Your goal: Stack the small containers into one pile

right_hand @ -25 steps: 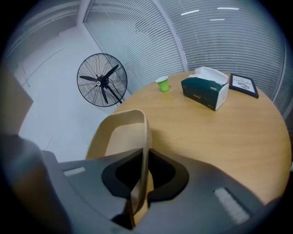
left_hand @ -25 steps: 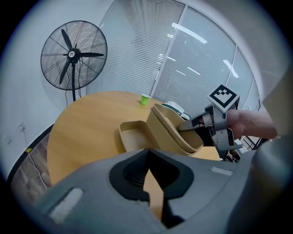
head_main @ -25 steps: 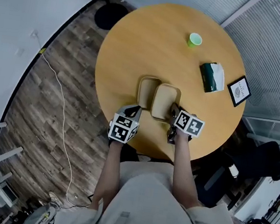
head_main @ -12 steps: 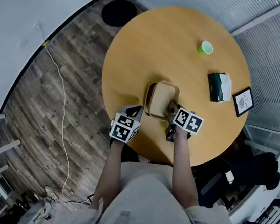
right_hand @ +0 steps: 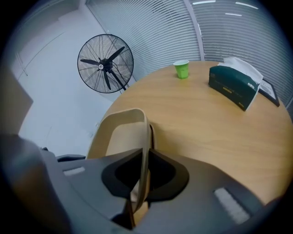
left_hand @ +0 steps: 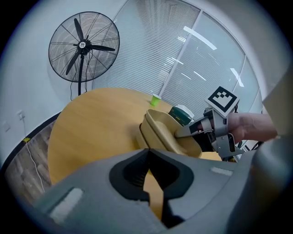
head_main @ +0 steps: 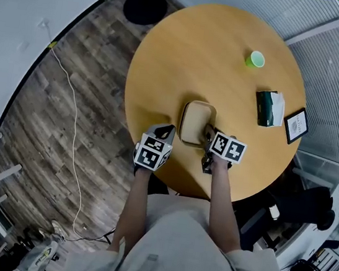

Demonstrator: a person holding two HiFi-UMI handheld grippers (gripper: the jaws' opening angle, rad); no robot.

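Two shallow tan containers (head_main: 197, 122) sit one inside the other near the front of the round wooden table (head_main: 186, 59). My right gripper (head_main: 209, 133) is shut on the near right rim of the upper container (right_hand: 120, 137), whose thin wall runs between the jaws. In the left gripper view the upper container (left_hand: 170, 133) lies in the lower one (left_hand: 144, 135), with the right gripper (left_hand: 182, 133) clamped on its rim. My left gripper (head_main: 166, 131) hovers just left of the pile, shut and holding nothing (left_hand: 148, 152).
A green cup (head_main: 255, 58) stands at the far right of the table. A dark green tissue box (head_main: 268, 107) and a small framed card (head_main: 296, 125) lie by the right edge. A standing fan (left_hand: 84, 45) and a white cable (head_main: 73, 131) are on the wooden floor.
The container held by my right gripper has moved left, from beside the other container to on top of it. My left gripper has stayed near the pile's left side.
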